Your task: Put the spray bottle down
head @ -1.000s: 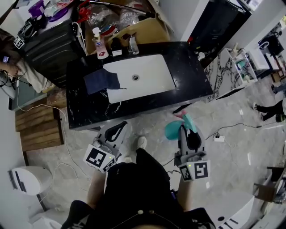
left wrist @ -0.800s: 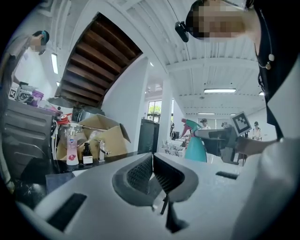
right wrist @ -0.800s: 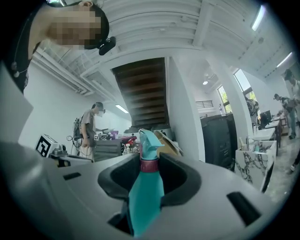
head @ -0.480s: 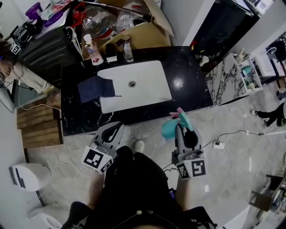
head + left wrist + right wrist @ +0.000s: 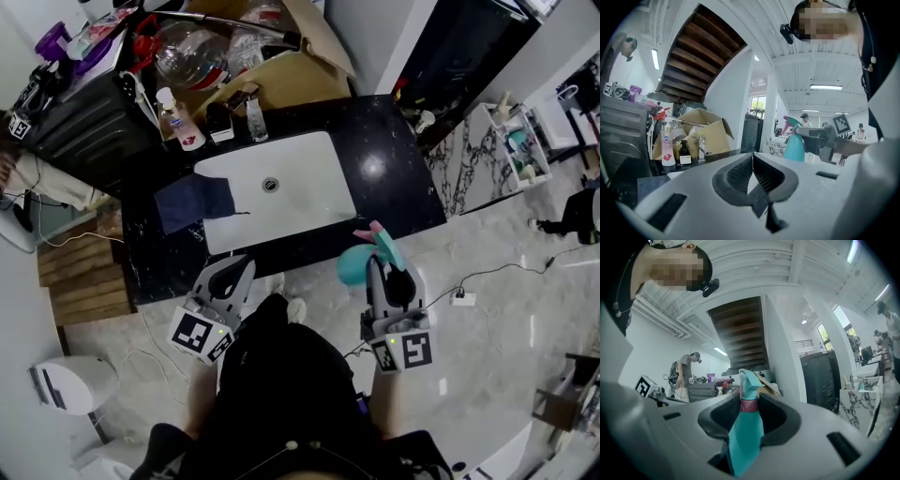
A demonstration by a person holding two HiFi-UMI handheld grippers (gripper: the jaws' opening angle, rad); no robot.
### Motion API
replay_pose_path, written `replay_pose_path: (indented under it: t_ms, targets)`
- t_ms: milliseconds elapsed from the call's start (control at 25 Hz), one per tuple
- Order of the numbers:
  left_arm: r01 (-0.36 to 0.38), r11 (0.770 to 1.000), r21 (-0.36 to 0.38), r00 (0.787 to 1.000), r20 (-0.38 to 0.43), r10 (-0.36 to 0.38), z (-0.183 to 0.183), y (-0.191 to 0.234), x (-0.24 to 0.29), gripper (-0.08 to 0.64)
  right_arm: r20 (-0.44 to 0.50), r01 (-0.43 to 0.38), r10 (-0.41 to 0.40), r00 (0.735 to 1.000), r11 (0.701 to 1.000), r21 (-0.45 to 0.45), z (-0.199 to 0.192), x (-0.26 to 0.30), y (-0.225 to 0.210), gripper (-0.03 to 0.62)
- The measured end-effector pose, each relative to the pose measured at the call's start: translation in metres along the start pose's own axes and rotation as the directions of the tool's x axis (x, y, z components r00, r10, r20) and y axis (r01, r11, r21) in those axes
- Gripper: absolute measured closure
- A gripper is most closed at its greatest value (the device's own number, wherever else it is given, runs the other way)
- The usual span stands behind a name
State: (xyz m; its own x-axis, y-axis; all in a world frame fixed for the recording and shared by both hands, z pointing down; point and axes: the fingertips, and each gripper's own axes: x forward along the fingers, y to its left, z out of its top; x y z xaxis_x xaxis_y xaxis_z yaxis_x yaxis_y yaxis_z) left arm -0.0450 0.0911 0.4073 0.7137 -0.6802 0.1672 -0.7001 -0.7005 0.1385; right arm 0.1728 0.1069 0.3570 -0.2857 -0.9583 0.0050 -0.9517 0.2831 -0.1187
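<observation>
Black counter (image 5: pixel 394 178), teal pink-collared spray bottle (image 5: pixel 745 434) clamped in right tool (image 5: pixel 751 403), left tool (image 5: pixel 752 159) closed, empty

A black, white-veined counter (image 5: pixel 394 178) runs in front of me, with a white sink (image 5: pixel 314 202) set into it. A dark blue cloth (image 5: pixel 192 200) lies on the counter's left part, one edge lapping over the sink's rim. Along the back edge a pump bottle (image 5: pixel 178 127) (pink on its label), a small dark bottle (image 5: pixel 218 122) and the faucet (image 5: pixel 254 117) stand close together. Lower down, a white power strip (image 5: pixel 462 299) lies on the pale marble floor (image 5: pixel 506 272).
</observation>
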Motion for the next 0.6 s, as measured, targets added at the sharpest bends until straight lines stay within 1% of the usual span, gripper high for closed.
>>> replay_pose_path:
  t_ms: [120,360,600]
  targets:
    - [0.021,1.0,0.008,1.0,0.012,-0.021,0.009,0.014,0.015,0.552,0.01,0.017,-0.017,1.0,1.0,0.011,0.004,0.017,-0.003,0.457]
    - [0.038,0.999,-0.003,0.999,0.03,-0.038,0.021,0.052,0.036,0.552,0.031,0.038,-0.038,0.999,0.999,-0.008,0.011,0.063,-0.011,0.457]
    - [0.062,0.998,-0.013,0.998,0.031,-0.062,0.026,0.096,0.054,0.552,0.021,0.089,-0.089,0.996,0.996,-0.027,0.004,0.113,-0.023,0.457]
